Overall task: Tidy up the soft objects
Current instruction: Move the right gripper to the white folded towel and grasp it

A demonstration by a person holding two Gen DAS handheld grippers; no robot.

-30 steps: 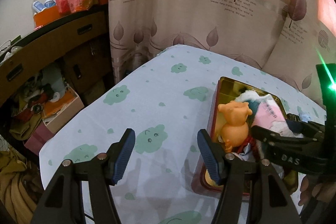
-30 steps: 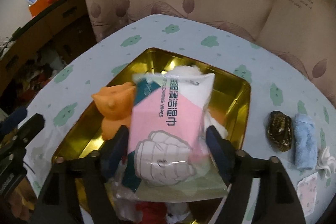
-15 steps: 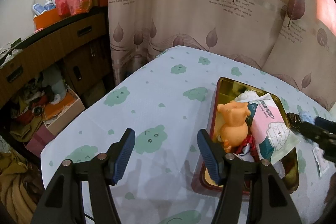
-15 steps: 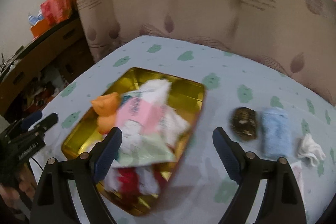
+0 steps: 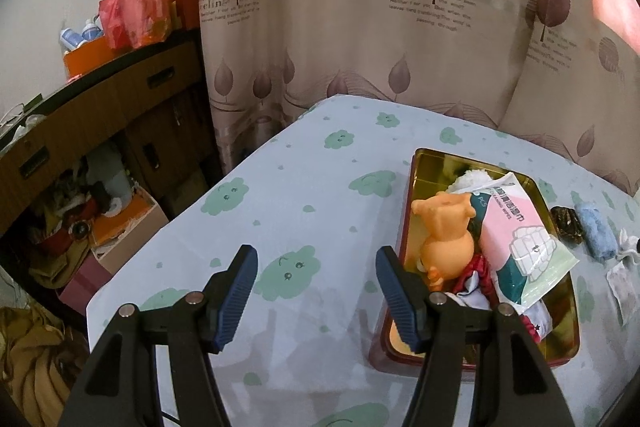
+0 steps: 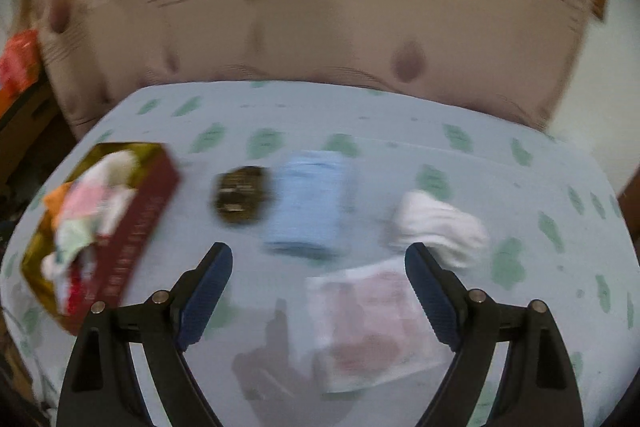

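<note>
curtain [image 5: 400,27]: "Romantic feeling" | pink-white wet-wipes pack [image 5: 516,231], in gold tin [image 5: 440,163] right of wide-open, empty left gripper [image 5: 314,293] | right gripper [image 6: 318,293] agape, empty, over flat pale sachet [image 6: 372,327]

The curtain [image 5: 360,27] read "Romantic feeling"; its smaller lines were illegible. The wet wipes pack [image 5: 516,239] showed "PCS" and "CLEANING WIPES" beside Chinese characters.

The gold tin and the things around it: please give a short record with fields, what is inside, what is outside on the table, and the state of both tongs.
tin: gold tin on the table
inside: orange toy, wipes pack, white and red cloths
outside: dark object, blue towel, white cloth, flat packet
left tongs: open, empty
right tongs: open, empty, above the flat packet
</note>
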